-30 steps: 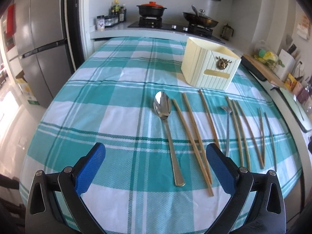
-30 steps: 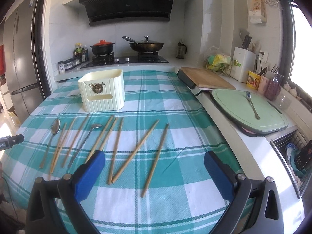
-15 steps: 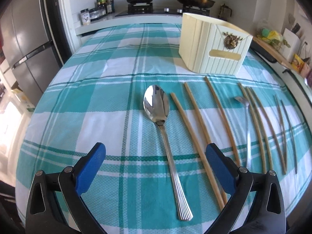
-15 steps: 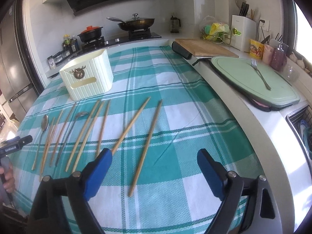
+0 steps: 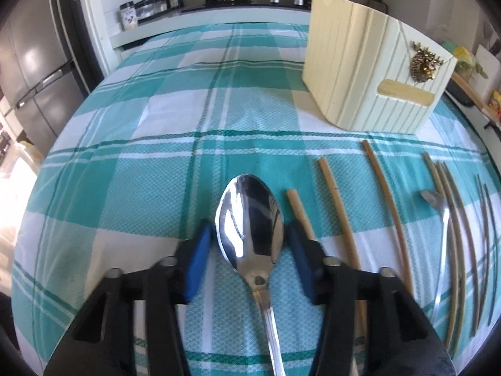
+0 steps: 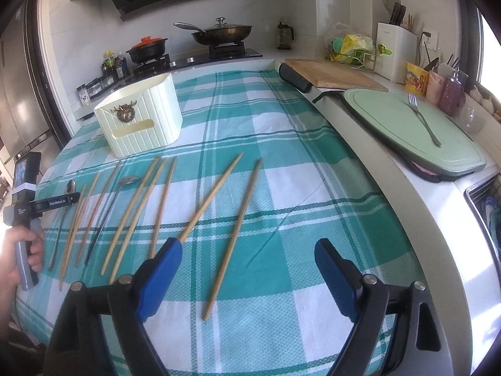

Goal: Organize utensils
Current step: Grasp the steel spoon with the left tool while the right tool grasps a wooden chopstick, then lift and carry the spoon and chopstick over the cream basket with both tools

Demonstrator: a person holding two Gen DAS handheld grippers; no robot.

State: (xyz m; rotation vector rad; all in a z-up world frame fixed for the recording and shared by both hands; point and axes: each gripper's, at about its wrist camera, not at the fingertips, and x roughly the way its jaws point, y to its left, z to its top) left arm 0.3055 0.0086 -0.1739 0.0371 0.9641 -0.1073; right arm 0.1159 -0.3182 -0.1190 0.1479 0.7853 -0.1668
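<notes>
The big spoon's (image 5: 250, 228) handle is running off the bottom edge of the left wrist view, and the nearest chopstick (image 5: 300, 216) is disappearing behind the right finger (image 5: 302, 261).

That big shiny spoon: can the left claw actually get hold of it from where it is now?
Probably yes. The left claw already straddles the big spoon, one blue pad on each side of the bowl, with nothing between them. The nearest chopstick lies just outside the right pad, so it might get nudged.
</notes>
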